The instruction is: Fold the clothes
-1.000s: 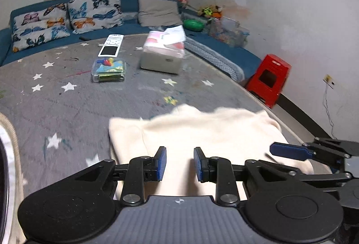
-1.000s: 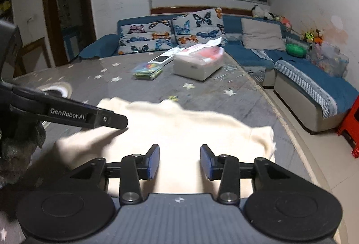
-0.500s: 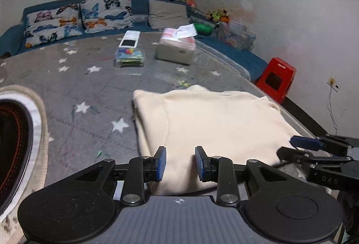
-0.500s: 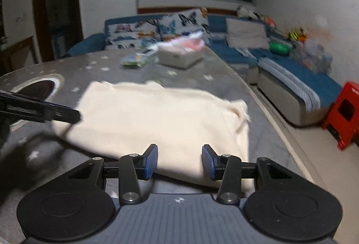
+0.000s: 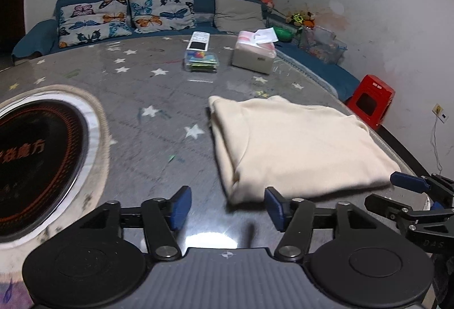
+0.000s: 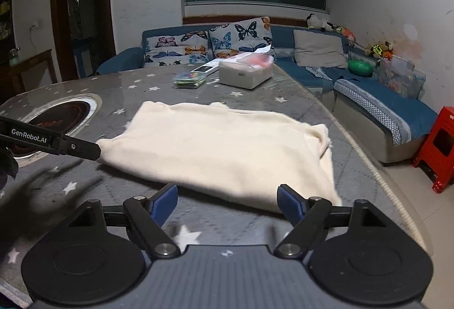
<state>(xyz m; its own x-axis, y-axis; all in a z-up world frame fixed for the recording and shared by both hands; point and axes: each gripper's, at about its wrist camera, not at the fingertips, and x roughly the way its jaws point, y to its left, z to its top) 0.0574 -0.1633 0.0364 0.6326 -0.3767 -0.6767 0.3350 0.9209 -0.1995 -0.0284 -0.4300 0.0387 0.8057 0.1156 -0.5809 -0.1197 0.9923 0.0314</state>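
A cream garment (image 5: 298, 144) lies folded into a flat rectangle on the grey star-patterned table (image 5: 159, 116); the right wrist view shows the same garment (image 6: 224, 150). My left gripper (image 5: 227, 206) hovers just short of the garment's near left corner, its jaws opening with nothing between them. Near the garment's front edge my right gripper (image 6: 227, 202) has its jaws opening too, and only table and cloth edge show behind the gap. Each view catches the other gripper at its side: the right gripper (image 5: 411, 189) and the left gripper (image 6: 56, 144).
A round black hotplate (image 5: 34, 155) is set into the table at the left. At the far side lie a tissue box (image 5: 254, 56), a clear box of small items (image 5: 202, 60) and a flat white device (image 5: 198, 41). A blue sofa (image 6: 369, 98) and red stool (image 6: 439, 144) stand beyond the right edge.
Both grippers have drawn back from over the garment toward its near edge, and both jaws have spread wider. The garment now lies flat and free of them.
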